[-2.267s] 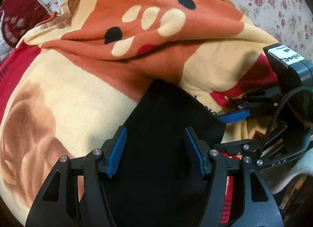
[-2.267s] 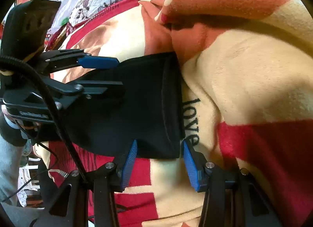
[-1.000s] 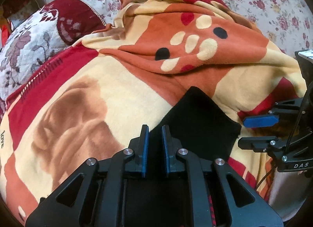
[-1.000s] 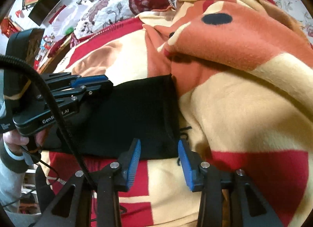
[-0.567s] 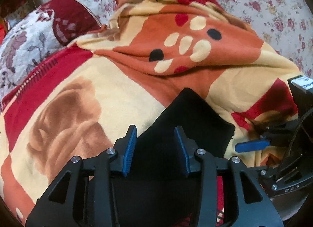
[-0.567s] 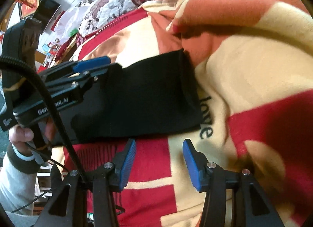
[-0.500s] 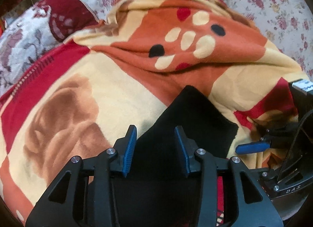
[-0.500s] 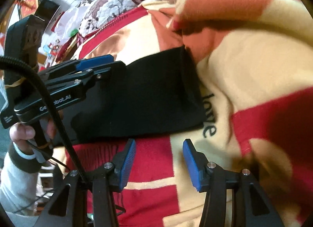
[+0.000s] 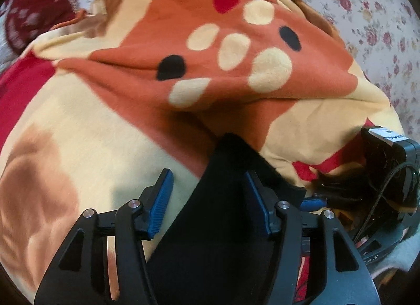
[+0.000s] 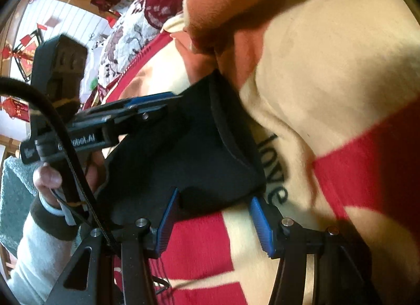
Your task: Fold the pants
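Note:
The black pants [image 9: 223,221] lie folded into a small block on a patterned blanket. In the left wrist view my left gripper [image 9: 210,205] is open, its blue pads straddling the block's left part; the fabric runs under the fingers. In the right wrist view the pants [image 10: 189,158] show with a stitched hem at their right edge. My right gripper [image 10: 212,221] is open, its pads just at the block's near edge, not closed on it. The left gripper [image 10: 147,102] reaches in from the left over the pants. The right gripper [image 9: 315,203] shows at the block's right corner.
The blanket [image 9: 105,126] is cream, red and orange, with a raised orange fold [image 9: 236,50] just behind the pants. The word "love" [image 10: 274,168] is printed beside the hem. A floral sheet [image 9: 380,16] and a maroon pillow [image 9: 34,13] lie farther back.
The left gripper, shut a second ago, has opened wide and moved closer over the pants. The right gripper has moved in toward the pants' near edge and stays open.

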The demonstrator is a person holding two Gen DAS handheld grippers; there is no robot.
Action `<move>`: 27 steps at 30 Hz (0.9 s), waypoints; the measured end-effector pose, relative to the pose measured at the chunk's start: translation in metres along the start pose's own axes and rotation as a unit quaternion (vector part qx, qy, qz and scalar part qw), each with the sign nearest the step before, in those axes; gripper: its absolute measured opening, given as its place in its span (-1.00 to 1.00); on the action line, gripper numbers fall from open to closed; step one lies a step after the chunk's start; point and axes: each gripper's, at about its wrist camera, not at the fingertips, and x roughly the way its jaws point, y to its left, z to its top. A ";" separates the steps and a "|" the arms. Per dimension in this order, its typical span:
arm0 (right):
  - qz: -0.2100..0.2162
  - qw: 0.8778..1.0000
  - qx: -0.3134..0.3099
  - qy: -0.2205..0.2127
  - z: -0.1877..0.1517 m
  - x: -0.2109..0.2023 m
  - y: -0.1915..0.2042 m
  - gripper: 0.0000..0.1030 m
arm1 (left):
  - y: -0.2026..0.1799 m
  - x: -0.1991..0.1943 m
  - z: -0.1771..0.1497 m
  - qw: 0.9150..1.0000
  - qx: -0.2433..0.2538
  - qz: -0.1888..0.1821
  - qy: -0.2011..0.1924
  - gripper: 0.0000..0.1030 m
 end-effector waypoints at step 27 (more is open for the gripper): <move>0.094 0.989 -0.091 -0.076 0.003 -0.049 0.041 -0.81 | -0.010 -0.070 -0.009 0.994 0.019 -0.041 -0.098 -0.79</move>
